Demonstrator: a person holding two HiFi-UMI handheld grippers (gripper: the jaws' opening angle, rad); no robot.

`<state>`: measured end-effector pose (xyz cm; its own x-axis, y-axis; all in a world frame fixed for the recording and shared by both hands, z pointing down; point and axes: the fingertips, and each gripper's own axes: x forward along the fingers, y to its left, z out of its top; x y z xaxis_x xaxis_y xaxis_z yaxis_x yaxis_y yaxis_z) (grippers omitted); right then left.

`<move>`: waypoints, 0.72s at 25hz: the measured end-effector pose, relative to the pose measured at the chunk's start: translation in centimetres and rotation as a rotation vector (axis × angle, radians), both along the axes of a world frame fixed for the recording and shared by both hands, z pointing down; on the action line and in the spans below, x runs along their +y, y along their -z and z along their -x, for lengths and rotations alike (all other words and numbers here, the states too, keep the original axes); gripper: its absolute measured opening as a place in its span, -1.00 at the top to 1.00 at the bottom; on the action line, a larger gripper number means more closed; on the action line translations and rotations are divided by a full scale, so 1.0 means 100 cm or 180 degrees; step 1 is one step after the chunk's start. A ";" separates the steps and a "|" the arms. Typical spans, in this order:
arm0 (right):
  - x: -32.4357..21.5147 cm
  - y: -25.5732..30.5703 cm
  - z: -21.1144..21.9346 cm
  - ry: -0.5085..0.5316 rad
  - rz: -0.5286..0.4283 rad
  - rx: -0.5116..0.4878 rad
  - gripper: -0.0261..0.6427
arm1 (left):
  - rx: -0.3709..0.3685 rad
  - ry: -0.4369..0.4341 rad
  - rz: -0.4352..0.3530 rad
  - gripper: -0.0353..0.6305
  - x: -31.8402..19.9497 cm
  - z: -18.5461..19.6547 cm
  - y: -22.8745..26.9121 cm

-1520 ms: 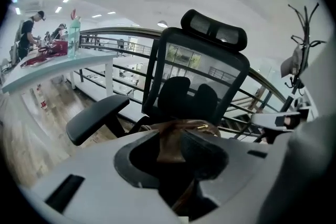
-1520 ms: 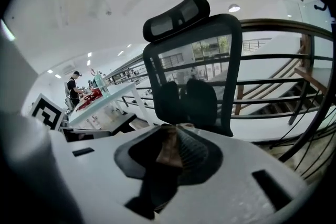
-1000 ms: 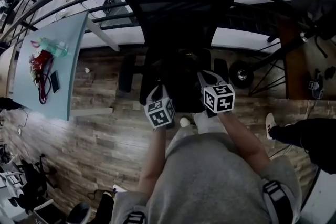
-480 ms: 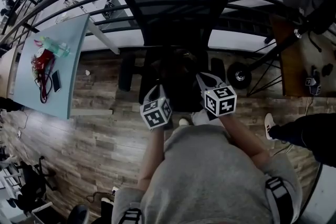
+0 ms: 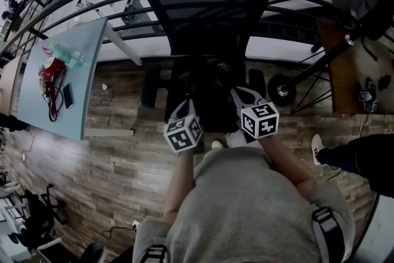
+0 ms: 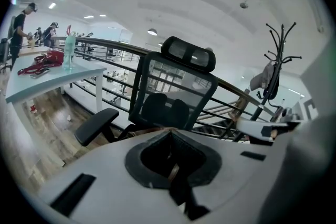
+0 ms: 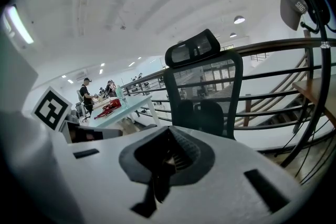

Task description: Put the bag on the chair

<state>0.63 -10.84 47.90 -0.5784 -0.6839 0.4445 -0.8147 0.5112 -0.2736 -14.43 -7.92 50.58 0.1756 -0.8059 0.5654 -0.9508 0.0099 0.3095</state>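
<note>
Chair (image 5: pixel 206 15) ahead, railing (image 7: pixel 278 46) behind it; table (image 5: pixel 74 114) left of chair; coat rack (image 6: pixel 278 50) far right.

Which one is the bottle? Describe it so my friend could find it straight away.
Find the pale blue table left of the black chair. On it, beside a red bundle, stands the bottle: the only upright, see-through thing there, while its neighbours lie flat.

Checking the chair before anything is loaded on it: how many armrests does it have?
2. The left armrest sticks out beside the chair on the head view's left; the right armrest is on the opposite side. Neither is hidden.
</note>
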 end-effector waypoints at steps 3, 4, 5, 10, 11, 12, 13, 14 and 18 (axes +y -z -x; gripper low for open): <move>0.000 0.003 0.001 0.0007 -0.0015 -0.0033 0.91 | 0.0009 -0.0017 -0.0002 0.88 0.000 0.000 0.001; 0.000 0.004 0.001 0.0009 -0.0018 -0.0047 0.91 | 0.0016 -0.0025 0.0003 0.88 -0.001 0.000 0.001; -0.001 0.005 0.002 0.0009 -0.0018 -0.0064 0.91 | 0.0018 -0.0034 0.0008 0.88 -0.001 0.000 0.000; -0.004 0.008 0.003 0.0000 -0.0022 -0.0115 0.91 | 0.0049 -0.0081 0.0024 0.88 -0.004 -0.004 0.001; -0.005 0.008 0.003 -0.0003 -0.0027 -0.0124 0.91 | 0.0060 -0.0090 0.0022 0.88 -0.005 -0.004 0.001; -0.006 0.008 0.003 -0.0005 -0.0030 -0.0133 0.91 | 0.0072 -0.0094 0.0020 0.88 -0.006 -0.005 0.002; -0.006 0.009 0.004 -0.0005 -0.0032 -0.0140 0.91 | 0.0087 -0.0093 0.0018 0.88 -0.007 -0.005 0.002; -0.007 0.009 0.004 -0.0005 -0.0034 -0.0144 0.91 | 0.0105 -0.0089 0.0018 0.88 -0.007 -0.004 0.002; -0.010 0.011 0.003 -0.0012 -0.0045 -0.0158 0.91 | 0.0156 -0.0086 0.0027 0.88 -0.009 -0.005 0.002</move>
